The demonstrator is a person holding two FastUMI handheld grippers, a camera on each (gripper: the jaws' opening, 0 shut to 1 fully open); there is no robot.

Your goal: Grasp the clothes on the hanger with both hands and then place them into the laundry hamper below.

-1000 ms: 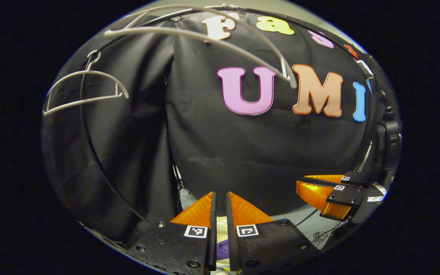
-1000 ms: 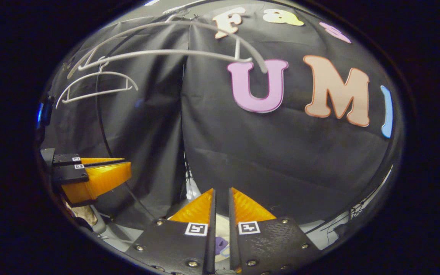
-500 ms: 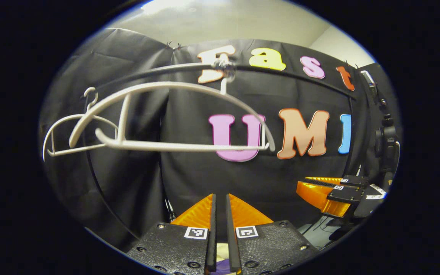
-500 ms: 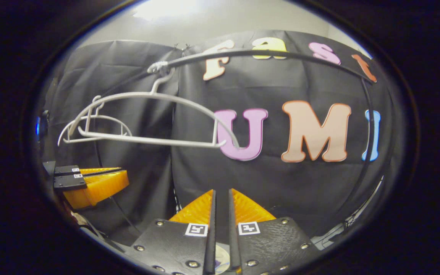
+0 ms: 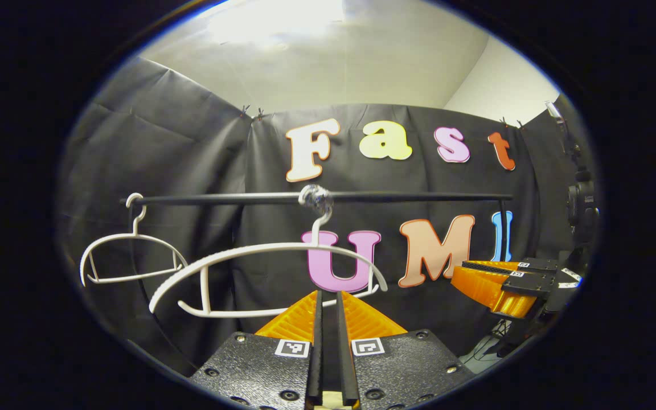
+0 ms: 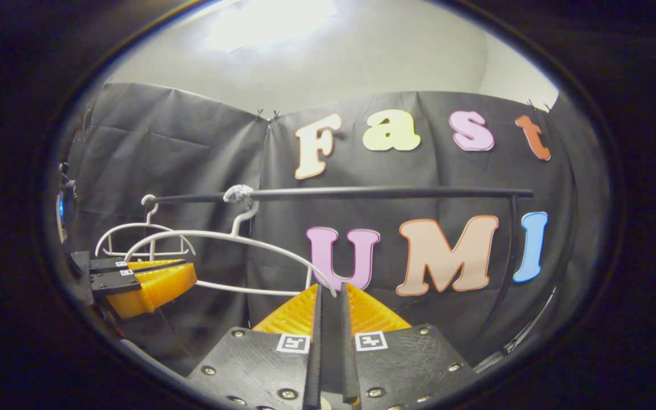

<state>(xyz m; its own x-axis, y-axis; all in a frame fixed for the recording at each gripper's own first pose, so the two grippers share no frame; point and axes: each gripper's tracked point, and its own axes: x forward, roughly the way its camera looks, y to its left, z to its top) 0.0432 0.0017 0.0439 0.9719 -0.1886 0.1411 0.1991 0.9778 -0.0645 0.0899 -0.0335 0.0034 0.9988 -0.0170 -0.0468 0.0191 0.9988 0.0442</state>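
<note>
The fingers (image 5: 314,319) of the left gripper (image 5: 327,296) stand nearly together, with a narrow slit between them and nothing pinched at the tips. They point forward and slightly upward at the black horizontal metal rail (image 5: 408,197). At the very bottom of that slit, low between the finger bases, a small pale patch (image 5: 328,398) shows; whether it is cloth cannot be told.

The right gripper (image 6: 328,290) is in the same pose: its fingers (image 6: 312,319) are close together with a thin gap, empty at the tips, raised toward the rail. A small pale spot sits at the foot of its gap too, too little of it showing to name. In the left gripper view the right gripper sits low and to the right of the rail's right post, its two fingers lying close one above the other. In the right gripper view the left gripper sits below the rail's left end, its fingers likewise nearly together.

Two white plastic clothes hangers hang from the rail. The larger near hanger (image 5: 265,250) hooks at the rail's middle, at a whitish wrapped knot (image 5: 315,196), and is bare. The smaller far hanger (image 5: 128,242) hooks at the rail's left end, also bare.
</note>
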